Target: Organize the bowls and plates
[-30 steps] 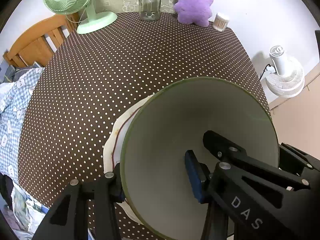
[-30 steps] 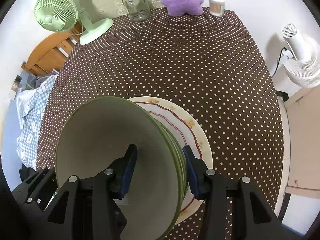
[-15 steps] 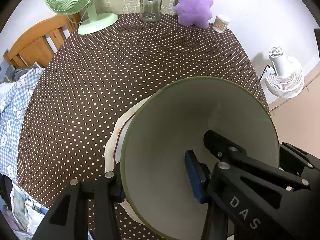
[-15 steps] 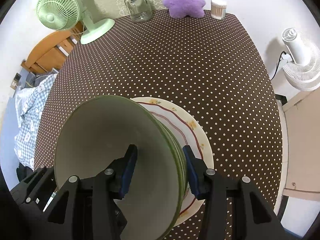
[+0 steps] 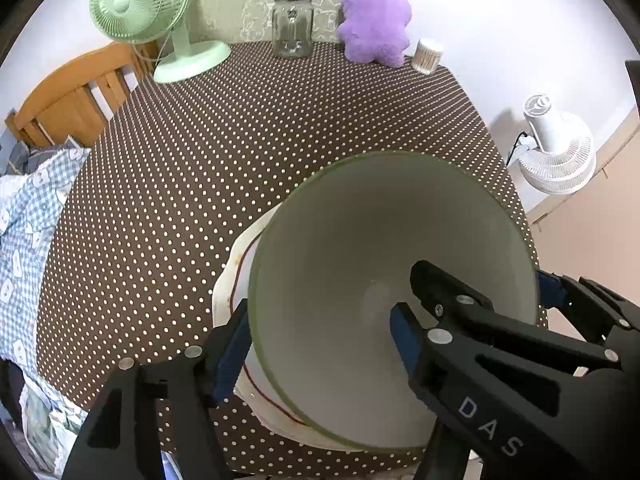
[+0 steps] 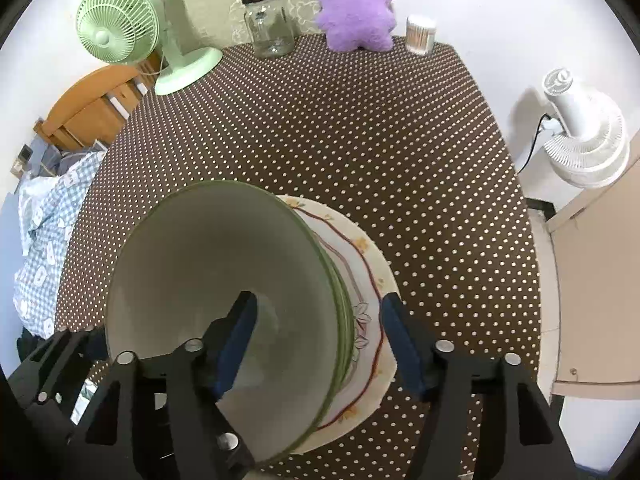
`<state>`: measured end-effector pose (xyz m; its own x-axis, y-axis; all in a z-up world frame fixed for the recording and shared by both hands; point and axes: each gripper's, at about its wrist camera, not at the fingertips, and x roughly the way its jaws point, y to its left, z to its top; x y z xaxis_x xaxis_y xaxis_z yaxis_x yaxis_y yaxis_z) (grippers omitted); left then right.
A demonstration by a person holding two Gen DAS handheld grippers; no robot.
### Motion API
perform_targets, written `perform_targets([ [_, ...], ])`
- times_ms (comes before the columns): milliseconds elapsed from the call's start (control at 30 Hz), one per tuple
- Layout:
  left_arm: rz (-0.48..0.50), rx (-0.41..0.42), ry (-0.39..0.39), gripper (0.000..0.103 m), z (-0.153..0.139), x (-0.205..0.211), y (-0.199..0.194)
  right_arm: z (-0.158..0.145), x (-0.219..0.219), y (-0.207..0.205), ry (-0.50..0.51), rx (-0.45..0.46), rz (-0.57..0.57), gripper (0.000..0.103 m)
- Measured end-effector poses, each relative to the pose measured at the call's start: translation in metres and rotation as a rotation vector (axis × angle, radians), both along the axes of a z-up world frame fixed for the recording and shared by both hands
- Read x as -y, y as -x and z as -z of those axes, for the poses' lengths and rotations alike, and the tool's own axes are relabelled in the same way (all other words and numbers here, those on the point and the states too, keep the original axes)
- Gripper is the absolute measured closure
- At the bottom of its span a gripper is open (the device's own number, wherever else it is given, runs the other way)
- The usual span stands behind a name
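A stack of pale green bowls (image 5: 360, 240) (image 6: 208, 264) rests on a cream plate (image 5: 240, 264) (image 6: 372, 264) with a red wavy line and flowers, near the table's front edge. My left gripper (image 5: 318, 348) straddles the stack's left wall, one finger outside and one inside. Its jaws are opening, and the inner pad stands clear of the wall. My right gripper (image 6: 320, 340) straddles the right wall the same way. Its jaws are opening too, and the outer pad stands off the rims, above the plate. Each gripper shows at the edge of the other's view.
The brown polka-dot tablecloth (image 5: 240, 152) (image 6: 360, 128) carries a green desk fan (image 5: 136, 4), a glass jar (image 5: 292, 24), a purple plush toy (image 5: 376, 20) and a cotton-swab tub (image 5: 428, 56) along the far edge. A wooden chair (image 5: 76, 100) stands left, and a white floor fan (image 6: 580, 140) right.
Both grippers' jaws have spread apart, and their pads have come off the bowl walls. The bowls stay on the plate. Neither hand has shifted noticeably.
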<state>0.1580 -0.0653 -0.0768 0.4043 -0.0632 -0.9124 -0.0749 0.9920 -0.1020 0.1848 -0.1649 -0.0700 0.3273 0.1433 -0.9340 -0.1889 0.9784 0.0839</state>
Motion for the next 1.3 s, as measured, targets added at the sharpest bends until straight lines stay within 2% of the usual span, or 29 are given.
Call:
perform_targets([
  [233,0.05,0.068,-0.034,0.026,-0.023,-0.009,0.007,-0.023,-0.003,0.012,-0.006,0.065,0.05,0.024],
  [500,0.109,0.184,-0.013,0.017,-0.053,-0.041,0.019,-0.062,-0.022,0.031,0.0,0.188,0.117,0.015],
  [800,0.138,0.311,-0.05,0.012,-0.075,-0.103,0.044,-0.095,-0.067,0.065,-0.003,0.347,0.186,0.015],
  [1000,0.121,0.417,-0.123,0.012,-0.078,-0.137,0.067,-0.098,-0.09,0.097,-0.009,0.436,0.215,0.015],
  [1133,0.122,0.436,-0.104,0.01,-0.07,-0.153,0.084,-0.091,-0.097,0.116,-0.005,0.471,0.216,0.015],
  [1300,0.076,0.471,-0.115,0.01,-0.056,-0.166,0.111,-0.074,-0.1,0.137,-0.009,0.487,0.218,0.015],
])
